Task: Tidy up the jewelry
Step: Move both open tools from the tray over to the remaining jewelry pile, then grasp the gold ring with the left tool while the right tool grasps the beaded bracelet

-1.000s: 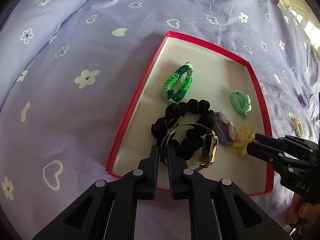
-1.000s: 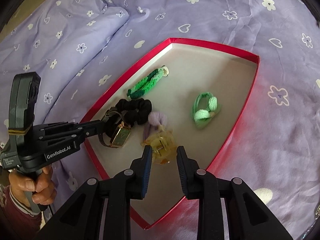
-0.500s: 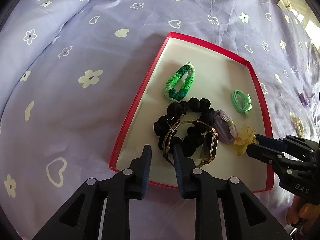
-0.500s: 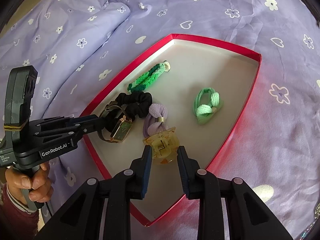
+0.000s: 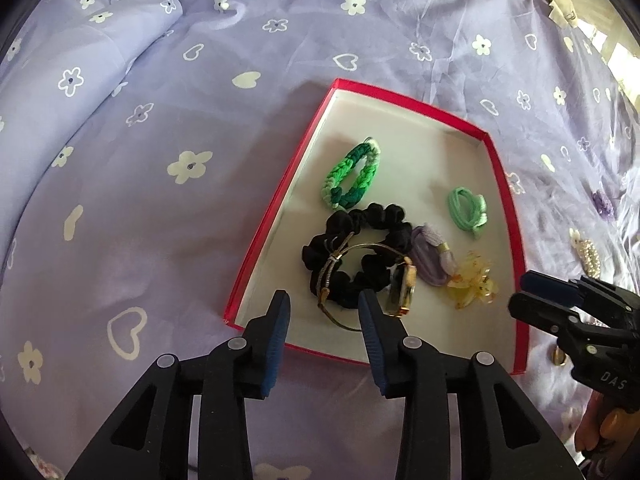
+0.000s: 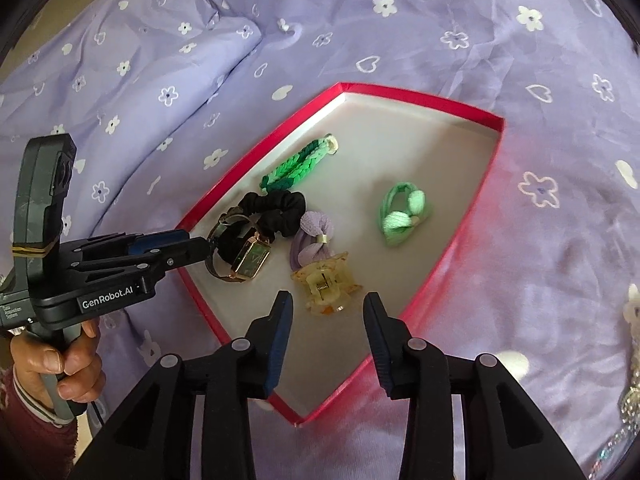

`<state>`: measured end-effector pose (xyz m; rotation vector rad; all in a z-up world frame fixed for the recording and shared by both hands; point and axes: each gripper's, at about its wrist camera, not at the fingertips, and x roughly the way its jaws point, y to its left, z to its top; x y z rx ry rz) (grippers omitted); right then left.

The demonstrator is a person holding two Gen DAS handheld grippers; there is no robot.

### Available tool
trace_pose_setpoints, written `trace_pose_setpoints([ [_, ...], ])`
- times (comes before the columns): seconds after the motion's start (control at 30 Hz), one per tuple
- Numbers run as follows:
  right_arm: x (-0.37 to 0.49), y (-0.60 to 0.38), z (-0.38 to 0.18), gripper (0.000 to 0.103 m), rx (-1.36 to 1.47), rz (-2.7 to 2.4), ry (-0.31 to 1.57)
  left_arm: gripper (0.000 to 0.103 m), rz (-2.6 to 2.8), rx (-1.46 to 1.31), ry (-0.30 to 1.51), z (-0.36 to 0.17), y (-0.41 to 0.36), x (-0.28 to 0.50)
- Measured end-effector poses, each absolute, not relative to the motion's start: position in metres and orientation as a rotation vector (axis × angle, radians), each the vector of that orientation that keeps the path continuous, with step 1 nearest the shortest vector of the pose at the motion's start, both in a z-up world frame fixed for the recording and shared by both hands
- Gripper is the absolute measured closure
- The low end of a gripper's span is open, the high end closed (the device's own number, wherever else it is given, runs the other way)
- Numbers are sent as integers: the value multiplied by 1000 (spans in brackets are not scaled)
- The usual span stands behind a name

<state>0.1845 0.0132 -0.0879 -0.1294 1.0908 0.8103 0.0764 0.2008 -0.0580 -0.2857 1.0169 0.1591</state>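
Observation:
A red-rimmed tray [image 5: 276, 216] [image 6: 472, 220] lies on the purple bedspread. In it lie a gold watch [image 5: 402, 292] [image 6: 250, 258] on a black scrunchie [image 5: 370, 222] [image 6: 280, 204], a green braided band [image 5: 352, 178] [image 6: 298, 166], a mint hair tie [image 5: 466, 208] [image 6: 402, 216], a lilac hair tie [image 5: 434, 260] [image 6: 312, 242] and a yellow claw clip [image 5: 472, 284] [image 6: 326, 286]. My left gripper [image 5: 322, 310] is open, just short of the watch strap. My right gripper [image 6: 326, 314] is open, just short of the clip.
A pearl clip [image 5: 586, 254] and a purple flower piece [image 5: 604, 204] lie on the bedspread right of the tray. Sparkly pieces [image 6: 632, 360] lie at the right edge in the right wrist view. A fold of bedding [image 5: 80, 60] rises at the far left.
My left gripper has let go of the watch strap, opened and drawn back. My right gripper has opened off the yellow clip and drawn back. Watch and clip now rest in the tray.

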Motion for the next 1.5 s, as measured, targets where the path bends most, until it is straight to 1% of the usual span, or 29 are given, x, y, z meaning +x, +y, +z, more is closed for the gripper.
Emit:
trace_pose_setpoints([
  [0.1, 181, -4, -81, 62, -101, 794, 1076, 62, 145, -286, 1005, -50, 194, 72],
  [0.3, 178, -55, -67, 61, -38, 718, 1056, 59, 90, -259, 984, -32, 169, 68],
  [0.7, 171, -155, -49, 60, 53, 546, 1016, 58, -63, -175, 995, -16, 99, 68],
  [1.13, 161, -237, -59, 60, 126, 394, 1025, 58, -172, -99, 1050, -31, 39, 76],
  [1.5, 160, -254, -74, 60, 121, 352, 1047, 58, -220, -43, 1091, -48, 5, 87],
])
